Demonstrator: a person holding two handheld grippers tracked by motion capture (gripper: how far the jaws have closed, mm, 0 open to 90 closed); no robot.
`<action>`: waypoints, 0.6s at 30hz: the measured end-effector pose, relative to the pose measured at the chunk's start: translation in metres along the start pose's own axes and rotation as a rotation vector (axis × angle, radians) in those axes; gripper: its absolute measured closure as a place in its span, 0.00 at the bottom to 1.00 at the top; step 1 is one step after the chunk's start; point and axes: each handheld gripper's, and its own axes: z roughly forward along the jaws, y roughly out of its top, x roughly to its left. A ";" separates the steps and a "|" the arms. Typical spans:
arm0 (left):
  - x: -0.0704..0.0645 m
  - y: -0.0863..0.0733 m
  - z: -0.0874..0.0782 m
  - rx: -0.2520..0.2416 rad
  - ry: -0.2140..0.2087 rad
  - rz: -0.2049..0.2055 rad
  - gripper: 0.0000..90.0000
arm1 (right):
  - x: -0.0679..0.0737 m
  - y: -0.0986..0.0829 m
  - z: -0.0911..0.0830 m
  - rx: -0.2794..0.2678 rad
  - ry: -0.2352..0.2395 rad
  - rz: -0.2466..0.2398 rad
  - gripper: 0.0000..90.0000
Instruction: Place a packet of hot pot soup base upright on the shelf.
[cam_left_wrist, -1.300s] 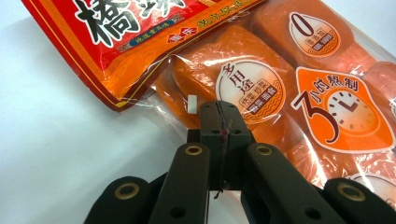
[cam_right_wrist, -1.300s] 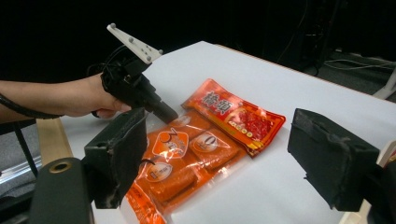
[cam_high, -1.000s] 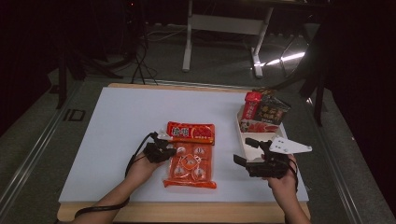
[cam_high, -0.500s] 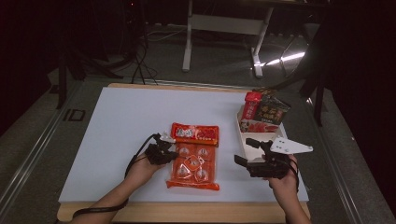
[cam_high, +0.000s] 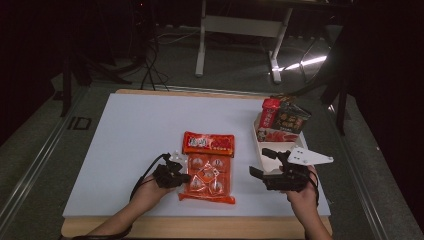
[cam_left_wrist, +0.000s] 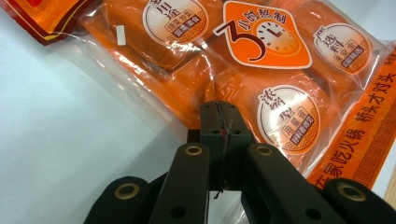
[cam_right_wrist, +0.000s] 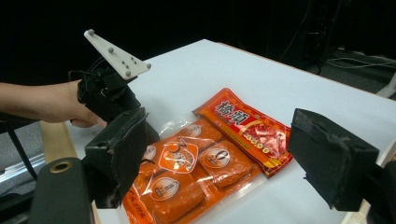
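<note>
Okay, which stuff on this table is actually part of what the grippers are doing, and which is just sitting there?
In the job:
orange plastic packet of round portions
left gripper, shut on its edge
right gripper, open beside it

Lying about:
white tray
red and dark snack packets in it

White table (cam_high: 130, 130), orange packet (cam_high: 207, 172), snack tray (cam_high: 261, 145)

The white rectangular table (cam_high: 150, 130) is seen from above and behind the person's side, looking forward and down. The left gripper view is held very close over the orange clear-plastic packet of sauce blocks (cam_left_wrist: 261, 70). The right gripper view is aimed low across the table; the same packet (cam_right_wrist: 187, 172) is shared.
</note>
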 end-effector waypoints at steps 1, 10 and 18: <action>0.000 0.000 0.001 -0.002 -0.010 -0.007 1.00 | 0.000 0.000 0.000 0.002 -0.001 -0.003 0.22; -0.007 0.006 0.009 -0.020 -0.030 0.008 1.00 | 0.001 0.000 0.000 0.003 -0.003 -0.004 0.22; 0.007 0.007 -0.001 -0.052 -0.077 -0.046 0.76 | 0.001 -0.001 0.000 0.007 -0.010 -0.013 0.22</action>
